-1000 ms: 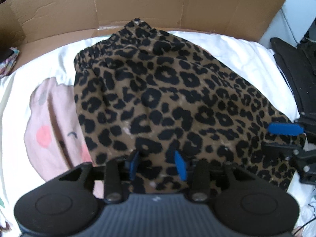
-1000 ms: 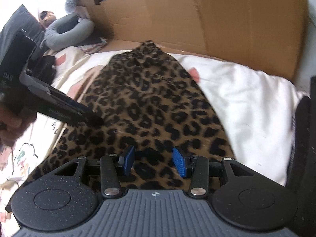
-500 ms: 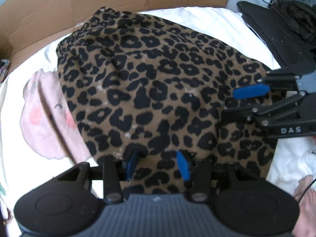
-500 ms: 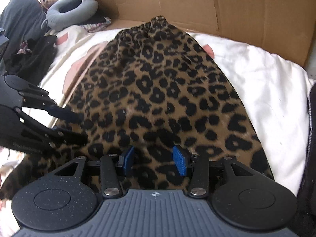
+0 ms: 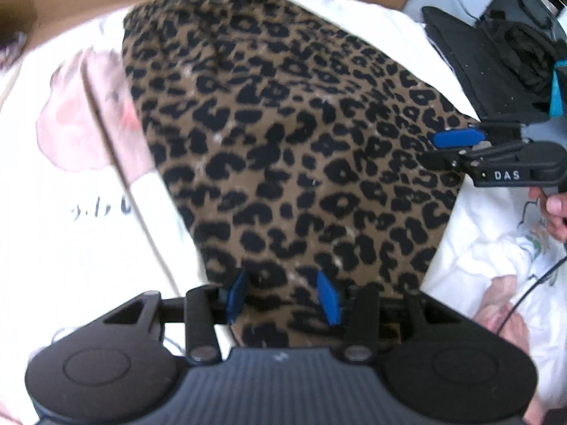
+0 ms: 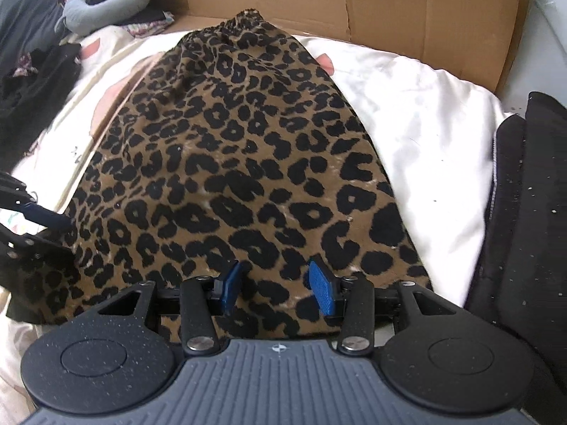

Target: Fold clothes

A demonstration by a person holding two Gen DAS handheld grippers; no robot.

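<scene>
Only the right view shows a grey neck pillow. Both open claws, left and right, point down over the leopard-print skirt.

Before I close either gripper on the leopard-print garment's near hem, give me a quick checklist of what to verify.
1. Leopard-print fabric garment spread flat on the white bedding: ok, only slight ripples.
2. Left gripper jaws apart over the near hem: ok.
3. Right gripper jaws apart over the near hem: ok.
4. Pads actually pressing on cloth: cannot tell; fabric shows between both pairs, no pinch visible.
5. Grippers set apart along the hem: ok; the right one sits at the garment's right edge in the left wrist view.
6. Gathered elastic waistband clear of the brown cardboard sheet: not ok; it overlaps the cardboard's edge.
</scene>
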